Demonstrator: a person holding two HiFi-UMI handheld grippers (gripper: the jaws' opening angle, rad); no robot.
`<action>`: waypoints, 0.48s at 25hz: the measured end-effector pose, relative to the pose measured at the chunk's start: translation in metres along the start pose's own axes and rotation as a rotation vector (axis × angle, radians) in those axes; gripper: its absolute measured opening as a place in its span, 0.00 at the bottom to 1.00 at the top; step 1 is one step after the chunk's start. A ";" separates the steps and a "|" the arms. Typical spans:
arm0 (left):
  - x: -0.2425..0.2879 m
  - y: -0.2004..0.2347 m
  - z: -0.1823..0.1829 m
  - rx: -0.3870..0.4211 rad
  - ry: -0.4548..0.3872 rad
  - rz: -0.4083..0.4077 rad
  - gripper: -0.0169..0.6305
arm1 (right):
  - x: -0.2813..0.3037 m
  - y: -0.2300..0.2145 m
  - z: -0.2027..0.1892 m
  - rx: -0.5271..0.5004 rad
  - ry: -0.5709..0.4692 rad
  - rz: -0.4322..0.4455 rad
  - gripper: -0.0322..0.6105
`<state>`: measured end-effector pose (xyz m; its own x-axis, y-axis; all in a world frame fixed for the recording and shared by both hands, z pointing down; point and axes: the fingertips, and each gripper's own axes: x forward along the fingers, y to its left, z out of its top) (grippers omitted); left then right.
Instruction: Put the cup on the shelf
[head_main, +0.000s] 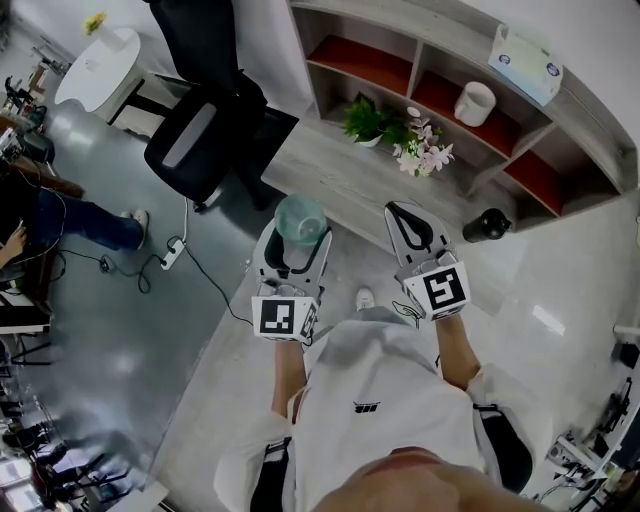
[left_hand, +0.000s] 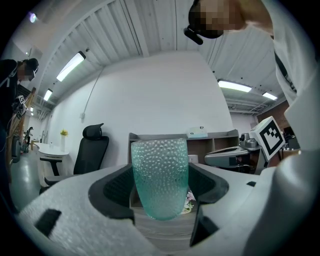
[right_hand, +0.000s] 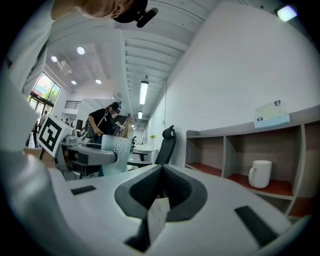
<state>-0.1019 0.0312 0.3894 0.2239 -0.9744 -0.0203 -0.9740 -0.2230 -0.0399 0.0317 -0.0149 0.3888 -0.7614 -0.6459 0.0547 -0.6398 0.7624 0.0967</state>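
Note:
A bumpy teal glass cup (left_hand: 160, 176) stands upright between the jaws of my left gripper (left_hand: 161, 192), which is shut on its lower half. From the head view the cup (head_main: 300, 217) and left gripper (head_main: 297, 236) hover over the floor just in front of the grey shelf unit (head_main: 350, 178). Level with it on the right, my right gripper (head_main: 407, 214) is shut with nothing in it. The right gripper view shows its pads (right_hand: 150, 187) pressed together, the cup (right_hand: 116, 152) off to the left and the shelf's red-floored compartments (right_hand: 212, 167) ahead.
A white mug (head_main: 474, 103) sits in one compartment. A potted plant (head_main: 364, 120) and pink flowers (head_main: 425, 150) stand on the low ledge. A tissue box (head_main: 525, 62) lies on top. A black bottle (head_main: 486, 225) stands on the floor at right; a black office chair (head_main: 198, 135) at left.

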 end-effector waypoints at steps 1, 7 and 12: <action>0.004 0.001 0.000 0.001 0.000 0.002 0.57 | 0.004 -0.003 -0.001 -0.002 0.001 0.007 0.10; 0.025 0.007 -0.003 0.000 0.005 0.018 0.57 | 0.023 -0.012 0.003 0.000 -0.007 0.046 0.10; 0.043 0.014 -0.001 0.006 0.003 0.016 0.57 | 0.039 -0.025 0.001 0.010 -0.005 0.044 0.10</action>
<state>-0.1061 -0.0136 0.3888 0.2078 -0.9780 -0.0182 -0.9773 -0.2068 -0.0455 0.0182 -0.0587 0.3870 -0.7894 -0.6115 0.0539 -0.6066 0.7906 0.0842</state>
